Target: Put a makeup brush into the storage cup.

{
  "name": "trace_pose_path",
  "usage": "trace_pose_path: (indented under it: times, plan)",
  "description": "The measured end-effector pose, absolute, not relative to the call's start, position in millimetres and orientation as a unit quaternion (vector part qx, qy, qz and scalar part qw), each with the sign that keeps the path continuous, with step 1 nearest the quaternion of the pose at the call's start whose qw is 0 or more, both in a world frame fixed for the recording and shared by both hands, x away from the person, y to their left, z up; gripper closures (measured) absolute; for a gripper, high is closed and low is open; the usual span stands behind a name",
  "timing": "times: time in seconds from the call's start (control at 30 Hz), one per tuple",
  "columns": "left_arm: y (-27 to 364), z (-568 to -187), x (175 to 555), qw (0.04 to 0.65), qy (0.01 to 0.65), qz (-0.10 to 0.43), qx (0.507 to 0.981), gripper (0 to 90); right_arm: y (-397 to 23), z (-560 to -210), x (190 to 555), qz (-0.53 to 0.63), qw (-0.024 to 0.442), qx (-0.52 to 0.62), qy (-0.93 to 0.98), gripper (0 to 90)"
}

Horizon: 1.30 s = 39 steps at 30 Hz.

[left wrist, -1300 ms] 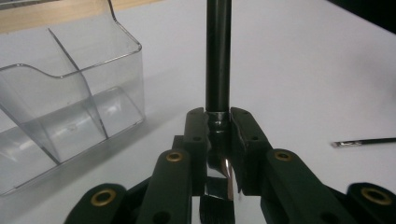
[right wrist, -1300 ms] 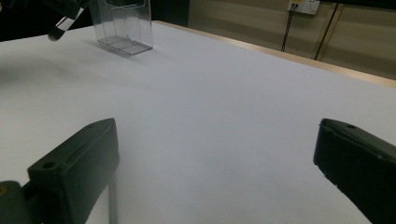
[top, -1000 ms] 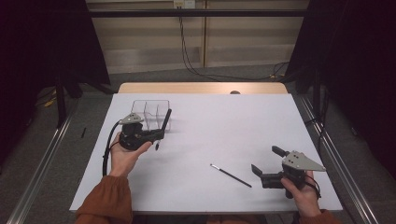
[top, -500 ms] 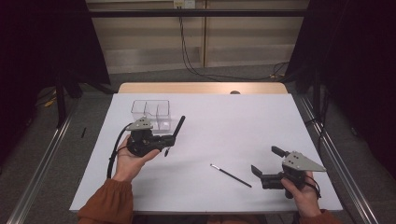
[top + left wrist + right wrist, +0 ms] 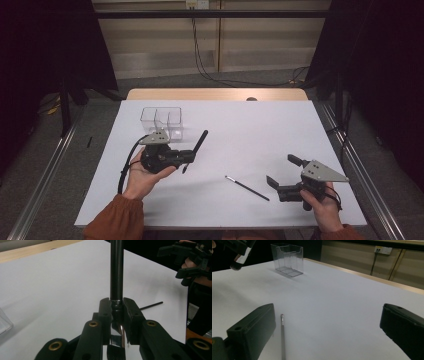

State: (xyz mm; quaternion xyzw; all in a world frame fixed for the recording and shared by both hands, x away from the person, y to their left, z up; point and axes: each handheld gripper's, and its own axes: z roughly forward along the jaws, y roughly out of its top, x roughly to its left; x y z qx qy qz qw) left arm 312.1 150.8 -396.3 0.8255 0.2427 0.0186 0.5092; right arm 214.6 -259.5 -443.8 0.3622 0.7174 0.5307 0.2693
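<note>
A white-topped table with a wooden strip along its far edge carries two things. A clear plastic organizer with compartments stands near the far left. A thin black brush lies flat toward the near right.

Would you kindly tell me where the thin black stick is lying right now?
In the high view, the thin stick lies flat on the white table, lower centre, just left of the right claw.
</note>
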Motion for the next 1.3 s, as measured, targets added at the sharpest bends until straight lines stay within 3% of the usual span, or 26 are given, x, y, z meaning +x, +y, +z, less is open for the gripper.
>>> trace_pose_path:
  times: [0.37, 0.6, 1.03, 1.3]
  plan:
    - [142.2, -393.3, 303.5, 0.509, 0.217, -0.016, 0.833, 78.0, -243.6, -437.4, 221.4, 0.543, 0.230, 0.334, 0.735, 0.0]
    - [131.0, -396.3, 307.5, 0.477, 0.186, -0.049, 0.857, 78.0, -234.0, -436.1, 226.2, 0.542, 0.204, 0.322, 0.749, 1.1]
    - [114.9, -384.9, 302.9, 0.422, 0.144, -0.048, 0.894, 78.0, -215.5, -430.6, 234.2, 0.524, 0.159, 0.285, 0.787, 2.2]
    - [106.5, -381.4, 300.4, 0.398, 0.126, -0.047, 0.907, 78.0, -208.1, -425.8, 244.4, 0.500, 0.102, 0.271, 0.817, 2.7]
